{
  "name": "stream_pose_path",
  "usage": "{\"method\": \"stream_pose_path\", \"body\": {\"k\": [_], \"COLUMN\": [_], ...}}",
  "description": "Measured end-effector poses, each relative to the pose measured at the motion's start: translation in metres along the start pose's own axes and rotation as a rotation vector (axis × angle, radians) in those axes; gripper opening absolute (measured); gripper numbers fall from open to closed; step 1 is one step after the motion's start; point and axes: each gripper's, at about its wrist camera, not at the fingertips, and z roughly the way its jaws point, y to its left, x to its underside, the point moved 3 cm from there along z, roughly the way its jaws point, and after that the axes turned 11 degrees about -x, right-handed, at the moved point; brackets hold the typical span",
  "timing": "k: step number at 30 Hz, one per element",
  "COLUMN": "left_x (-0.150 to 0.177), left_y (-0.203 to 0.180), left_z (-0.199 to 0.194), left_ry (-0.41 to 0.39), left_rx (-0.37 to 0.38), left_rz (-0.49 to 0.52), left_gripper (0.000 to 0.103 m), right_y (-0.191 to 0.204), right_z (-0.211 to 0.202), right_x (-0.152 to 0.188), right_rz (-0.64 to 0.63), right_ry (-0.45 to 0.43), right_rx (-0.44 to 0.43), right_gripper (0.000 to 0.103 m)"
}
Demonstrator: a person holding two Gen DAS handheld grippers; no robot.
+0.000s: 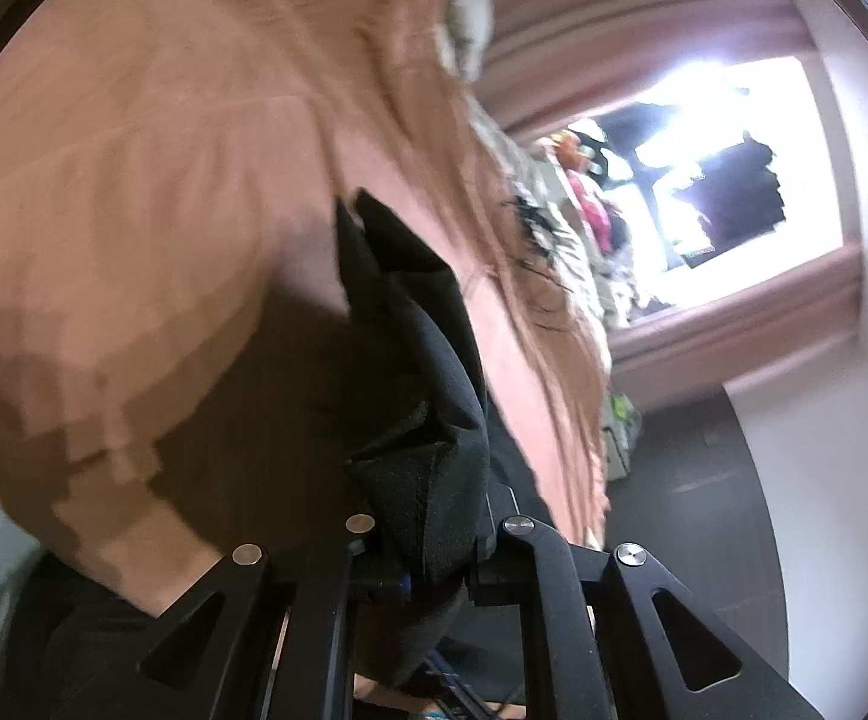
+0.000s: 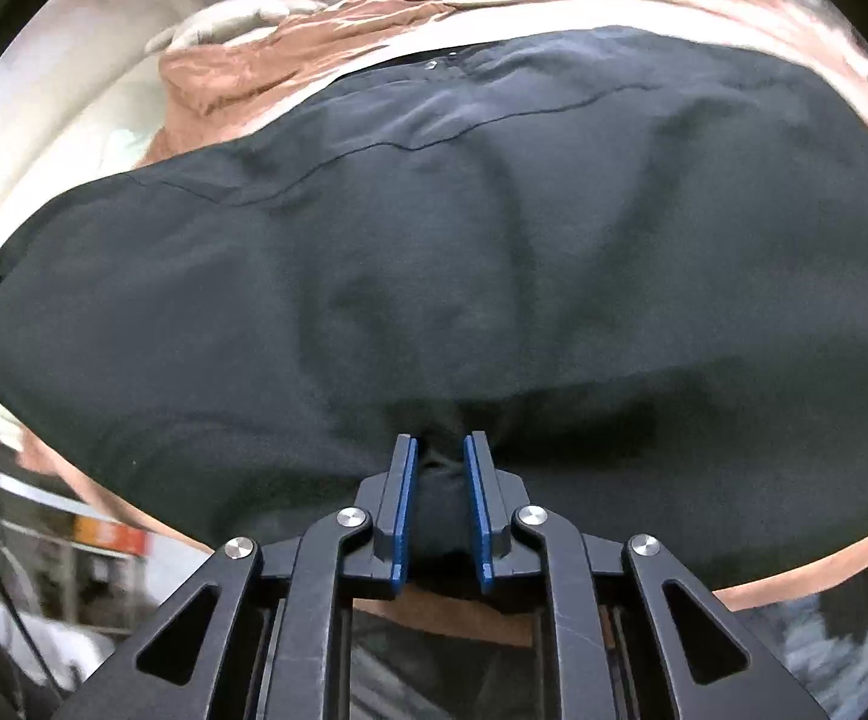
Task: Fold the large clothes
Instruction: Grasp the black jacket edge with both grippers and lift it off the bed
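The right gripper (image 2: pixel 439 450) is clamped on a bunched fold of the black garment (image 2: pixel 434 252), its blue pads (image 2: pixel 405 504) pressing the cloth from both sides. The garment spreads wide over an orange bedspread (image 2: pixel 242 78), a seam running across its upper part.

In the left wrist view, the left gripper (image 1: pixel 419 531) is closed on another bunch of the same black garment (image 1: pixel 422 372), which rises from between the fingers and hides their tips. The orange bedspread (image 1: pixel 164 180) fills the left of that blurred view; a bright window (image 1: pixel 733 162) and pink curtains (image 1: pixel 643 24) lie to the right.
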Motion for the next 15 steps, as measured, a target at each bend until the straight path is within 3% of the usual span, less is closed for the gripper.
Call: {"method": "stream_pose_path", "body": {"k": [5, 15], "left_x": [0.009, 0.041], "left_y": [-0.057, -0.157], "left_z": [-0.004, 0.01], "left_ry": [0.001, 0.03], "left_rx": [0.055, 0.114], "left_rz": [0.11, 0.291], "left_gripper": [0.011, 0.011], "right_y": [-0.01, -0.045], "right_z": [-0.019, -0.099], "right_x": [-0.003, -0.008], "right_rz": [0.044, 0.086], "right_ry": [-0.014, -0.144], "right_rx": [-0.102, -0.152], "right_gripper": [0.019, 0.019]}}
